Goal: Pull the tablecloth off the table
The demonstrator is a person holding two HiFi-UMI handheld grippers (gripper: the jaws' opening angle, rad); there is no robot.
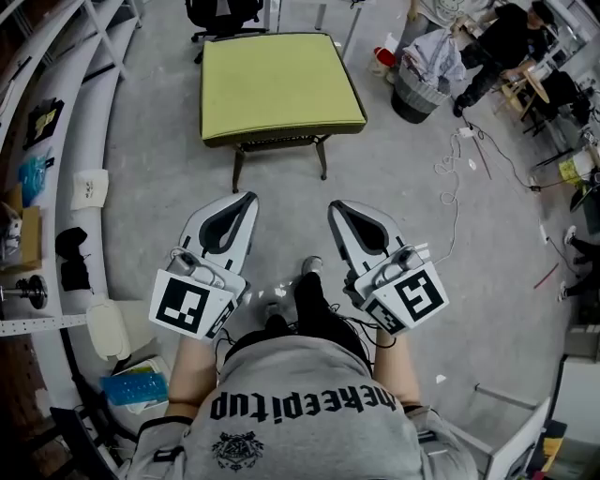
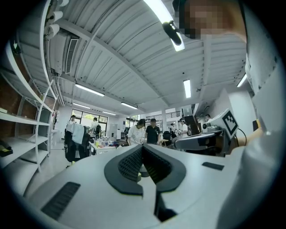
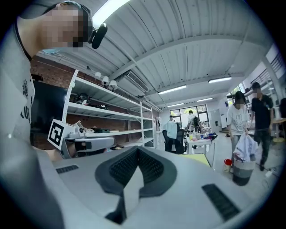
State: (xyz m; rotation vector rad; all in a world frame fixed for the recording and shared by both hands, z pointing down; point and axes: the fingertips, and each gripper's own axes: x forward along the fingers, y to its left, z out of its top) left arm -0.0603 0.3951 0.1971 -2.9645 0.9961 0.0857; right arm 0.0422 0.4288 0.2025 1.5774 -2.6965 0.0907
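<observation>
The yellow-green tablecloth (image 1: 281, 84) lies flat over the desk (image 1: 236, 171). It covers the whole top, and its edges hang slightly over the sides. Both claws are held on the near side of the desk, clear of it, pointing toward it. The left claw (image 1: 247, 197) has its jaws pressed together and grips nothing. The right claw (image 1: 335, 205) is likewise pressed together and empty. A dark bin (image 1: 417, 94) stands right of the desk, and a black chair (image 1: 223, 14) stands beyond it.
</observation>
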